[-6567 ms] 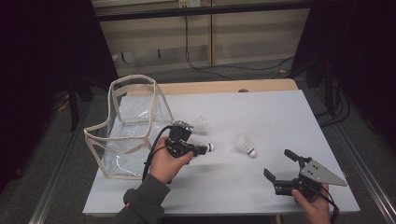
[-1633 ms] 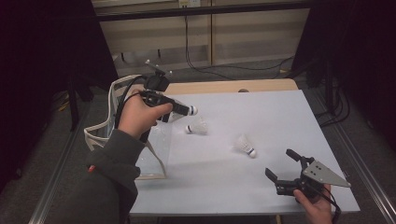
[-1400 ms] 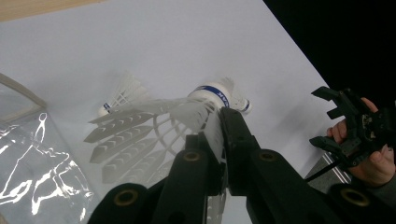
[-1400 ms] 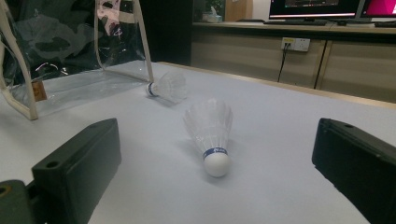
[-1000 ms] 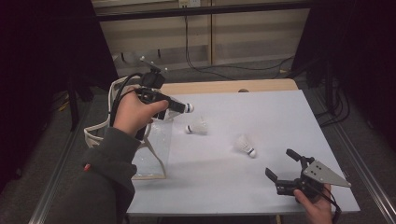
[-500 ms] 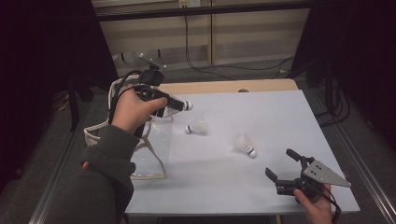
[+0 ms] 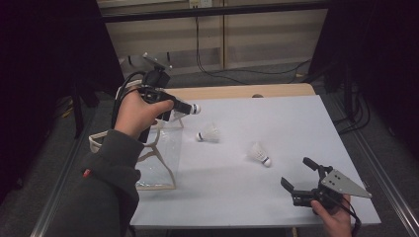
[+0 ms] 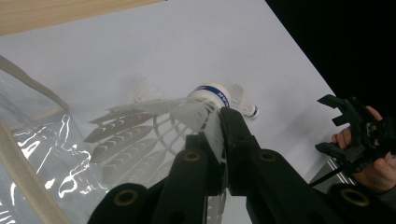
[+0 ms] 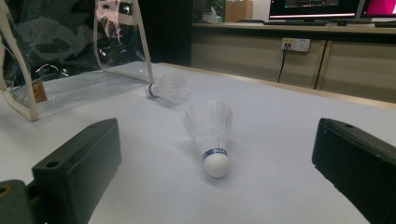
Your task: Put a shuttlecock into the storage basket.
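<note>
Shuttlecock (image 8: 187, 121) in left gripper (image 8: 219, 140) fingers

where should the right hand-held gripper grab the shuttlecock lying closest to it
Probably across the feather skirt just behind the cork, coming straight in from the near edge. That shuttlecock lies on its side on the table, cork toward the right hand-held gripper, whose open jaws already straddle it. The skirt is the wider part; the round cork could slip.

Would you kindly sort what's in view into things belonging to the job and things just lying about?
Job:
- shuttlecock clamped in left gripper
- clear bag
- two loose shuttlecocks
- open right gripper

Lying about:
- floor cables
- monitors
</note>
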Demonstrator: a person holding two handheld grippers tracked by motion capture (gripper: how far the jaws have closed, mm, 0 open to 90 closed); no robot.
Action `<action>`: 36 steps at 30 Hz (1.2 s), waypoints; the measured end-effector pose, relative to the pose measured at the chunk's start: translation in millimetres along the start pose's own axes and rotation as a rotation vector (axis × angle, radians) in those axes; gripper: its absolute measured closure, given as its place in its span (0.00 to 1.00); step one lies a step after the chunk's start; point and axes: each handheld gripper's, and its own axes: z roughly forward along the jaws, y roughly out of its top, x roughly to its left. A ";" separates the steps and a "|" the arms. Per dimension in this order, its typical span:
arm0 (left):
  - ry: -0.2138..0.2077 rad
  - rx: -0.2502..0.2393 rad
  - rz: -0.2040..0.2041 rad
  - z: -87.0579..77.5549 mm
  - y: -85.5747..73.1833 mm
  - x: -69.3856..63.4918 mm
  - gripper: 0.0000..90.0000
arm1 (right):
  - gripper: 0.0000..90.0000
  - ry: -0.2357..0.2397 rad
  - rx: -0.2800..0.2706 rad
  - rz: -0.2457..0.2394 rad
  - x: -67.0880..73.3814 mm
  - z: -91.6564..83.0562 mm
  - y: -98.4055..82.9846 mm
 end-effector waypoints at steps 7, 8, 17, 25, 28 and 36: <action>0.013 -0.004 -0.006 -6.3 1.3 3.1 0.98 | 0.02 0.000 -0.001 -0.002 -0.3 -0.2 0.1; 0.013 0.000 -0.005 -7.4 1.5 3.4 0.98 | 0.02 -0.001 -0.001 -0.002 -0.3 -0.2 0.0; 0.026 -0.008 -0.012 -15.5 2.2 6.5 0.98 | 0.02 0.001 0.001 0.002 0.3 -0.2 0.2; 0.032 -0.016 -0.024 -21.7 2.0 11.0 0.98 | 0.02 -0.001 0.000 0.001 0.2 -0.3 0.4; 0.037 -0.015 -0.025 -23.3 1.8 12.8 0.98 | 0.02 0.000 0.000 -0.001 0.0 -0.2 0.2; 0.038 -0.027 -0.038 -28.4 1.6 15.9 0.98 | 0.02 -0.002 0.000 -0.002 -0.1 -0.6 0.4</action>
